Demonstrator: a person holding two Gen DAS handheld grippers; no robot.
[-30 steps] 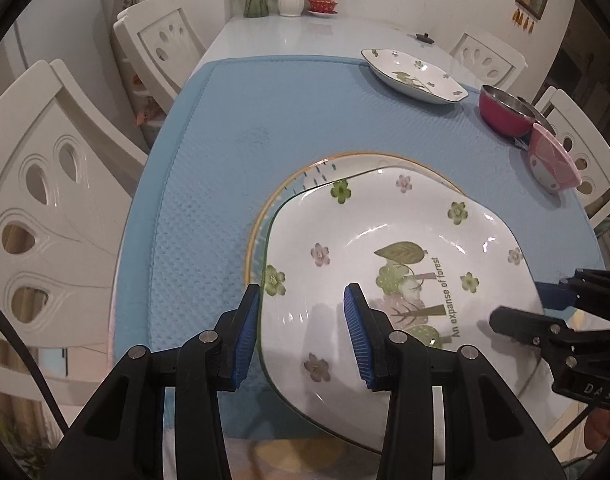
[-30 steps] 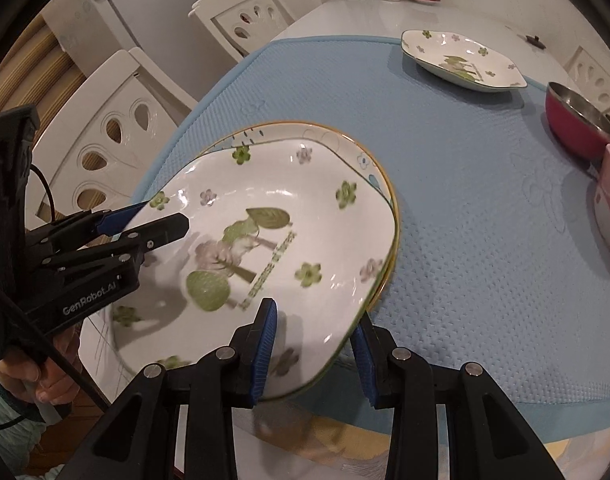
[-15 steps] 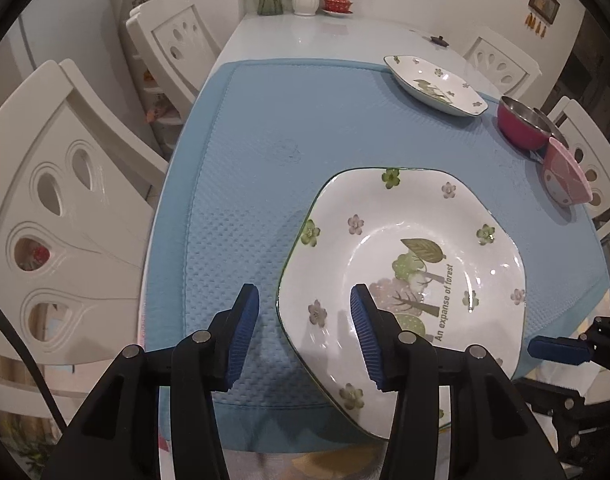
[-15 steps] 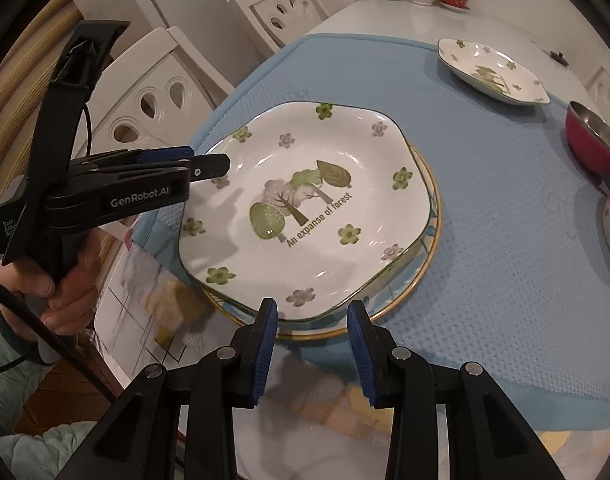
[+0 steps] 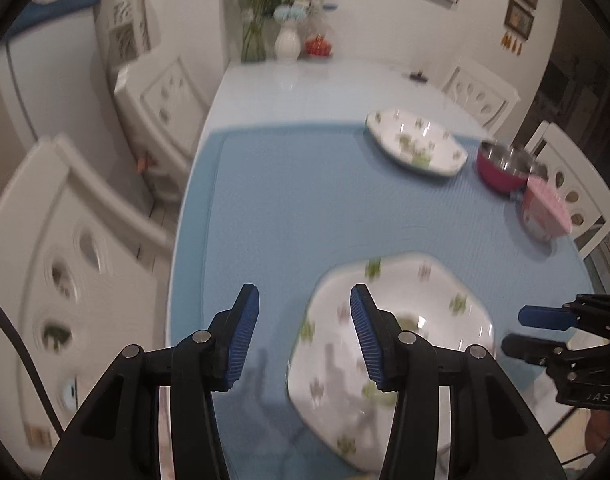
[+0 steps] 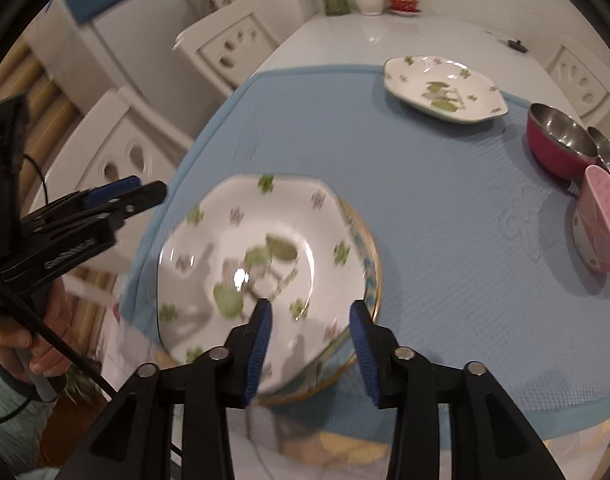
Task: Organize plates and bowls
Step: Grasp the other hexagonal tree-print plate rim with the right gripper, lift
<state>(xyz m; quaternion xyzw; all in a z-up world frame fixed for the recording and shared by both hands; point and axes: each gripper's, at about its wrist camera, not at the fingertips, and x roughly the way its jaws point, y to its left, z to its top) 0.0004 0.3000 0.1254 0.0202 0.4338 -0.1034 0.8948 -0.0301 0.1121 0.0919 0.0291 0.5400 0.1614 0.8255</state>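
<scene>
The white floral plate (image 6: 257,256) lies flat on a gold-rimmed plate (image 6: 372,280) near the front edge of the blue mat (image 6: 425,200). My right gripper (image 6: 311,344) hovers above the stack's near right rim. Its jaws are opening, and no pad touches the plate below. In the left wrist view, my left gripper (image 5: 303,336) stands open above the floral plate's (image 5: 405,320) left edge, with only mat between its pads. Each gripper shows in the other's view: the right gripper (image 5: 545,332) and the left gripper (image 6: 105,204), the latter held in a hand.
A second floral plate (image 6: 445,90) sits at the mat's far side. A red metal bowl (image 6: 557,144) and a pink bowl (image 6: 601,224) stand at the right. White chairs (image 5: 65,260) line the table's left side, and a vase (image 5: 287,42) stands at the far end.
A second ago both grippers held the floral plate tilted by its rim. It came down flat onto the gold-rimmed plate. Both grippers have let go and risen, and the right jaws have widened.
</scene>
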